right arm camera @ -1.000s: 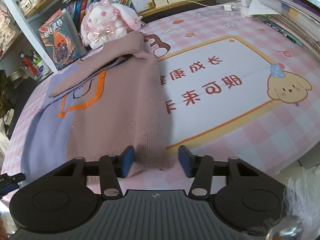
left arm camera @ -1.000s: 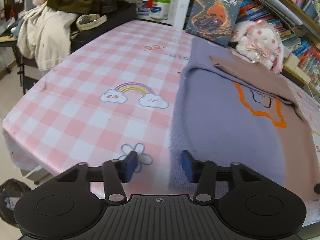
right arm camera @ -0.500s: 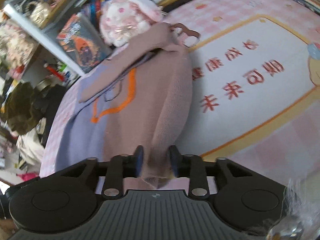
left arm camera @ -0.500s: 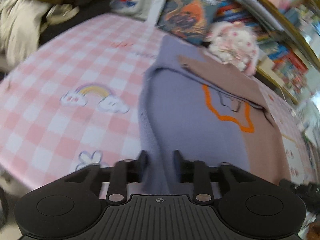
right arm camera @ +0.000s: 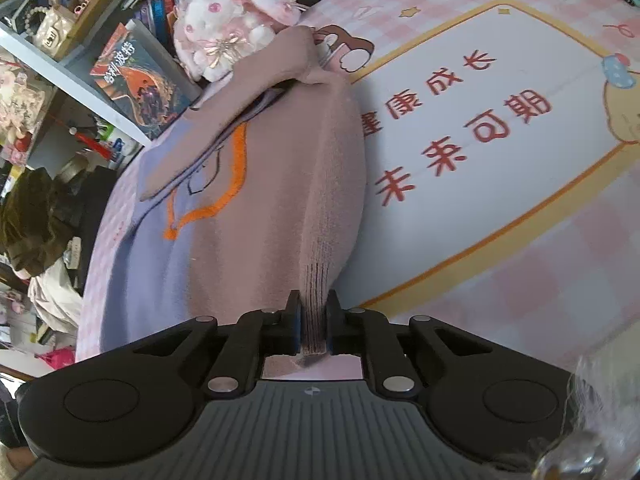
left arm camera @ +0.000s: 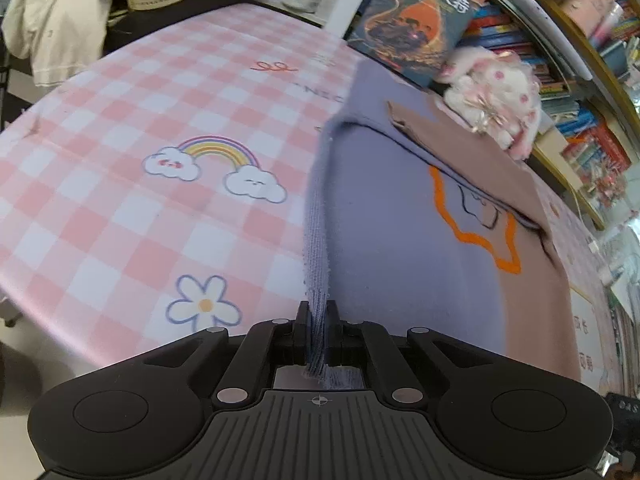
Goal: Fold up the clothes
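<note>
A lilac and dusty-pink sweater (left arm camera: 400,240) with an orange outline on its front lies on the pink checked tablecloth (left arm camera: 120,200), a pink sleeve folded across its top. My left gripper (left arm camera: 318,312) is shut on the ribbed hem at the lilac corner, which is raised off the cloth. In the right wrist view the same sweater (right arm camera: 260,200) runs away from me, and my right gripper (right arm camera: 313,312) is shut on the ribbed hem at the pink corner, also lifted.
A plush rabbit (left arm camera: 496,100) and a leaning book (left arm camera: 420,16) stand at the sweater's far end against bookshelves (left arm camera: 580,80). Clothes (left arm camera: 52,32) are piled beyond the table's left end. A white printed panel (right arm camera: 480,140) on the cloth lies right of the sweater.
Both grippers went from open at the hem to shut on it. Each held corner has since risen off the cloth.
</note>
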{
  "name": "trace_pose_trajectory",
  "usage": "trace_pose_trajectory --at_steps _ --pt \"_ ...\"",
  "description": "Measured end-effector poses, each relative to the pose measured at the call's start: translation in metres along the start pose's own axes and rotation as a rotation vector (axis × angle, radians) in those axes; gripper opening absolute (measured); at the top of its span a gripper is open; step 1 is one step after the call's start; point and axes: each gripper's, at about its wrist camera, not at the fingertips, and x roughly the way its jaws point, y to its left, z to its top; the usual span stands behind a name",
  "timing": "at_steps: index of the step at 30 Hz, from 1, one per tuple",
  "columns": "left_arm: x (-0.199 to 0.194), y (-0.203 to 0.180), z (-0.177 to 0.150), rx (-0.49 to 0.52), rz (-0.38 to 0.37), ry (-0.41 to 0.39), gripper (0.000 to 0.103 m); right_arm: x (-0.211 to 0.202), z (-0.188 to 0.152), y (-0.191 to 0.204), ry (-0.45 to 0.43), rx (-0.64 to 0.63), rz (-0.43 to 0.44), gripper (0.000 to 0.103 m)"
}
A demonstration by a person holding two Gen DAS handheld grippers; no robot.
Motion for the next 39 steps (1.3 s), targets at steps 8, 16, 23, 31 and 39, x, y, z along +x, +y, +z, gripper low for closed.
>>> trace_pose_trajectory --at_steps 8,16,23,31,39 --pt "-0.018 0.006 -0.016 -0.028 -0.009 0.014 0.004 -0.031 -0.015 -0.007 -0.017 -0.007 0.014 0.010" --pt "-0.047 0.012 -0.054 -0.047 -0.030 0.060 0.004 -0.065 -0.046 -0.035 0.057 0.041 0.046 0.010" --pt "-0.060 0.013 -0.072 -0.057 -0.040 0.092 0.004 -0.084 -0.068 -0.063 0.100 0.156 0.089 0.010" --pt "-0.067 0.013 -0.014 -0.242 -0.276 -0.122 0.004 -0.108 -0.029 -0.039 -0.097 0.135 0.242 0.010" --pt "-0.024 0.000 0.058 -0.291 -0.359 -0.222 0.004 -0.089 0.053 0.004 -0.269 0.076 0.285 0.010"
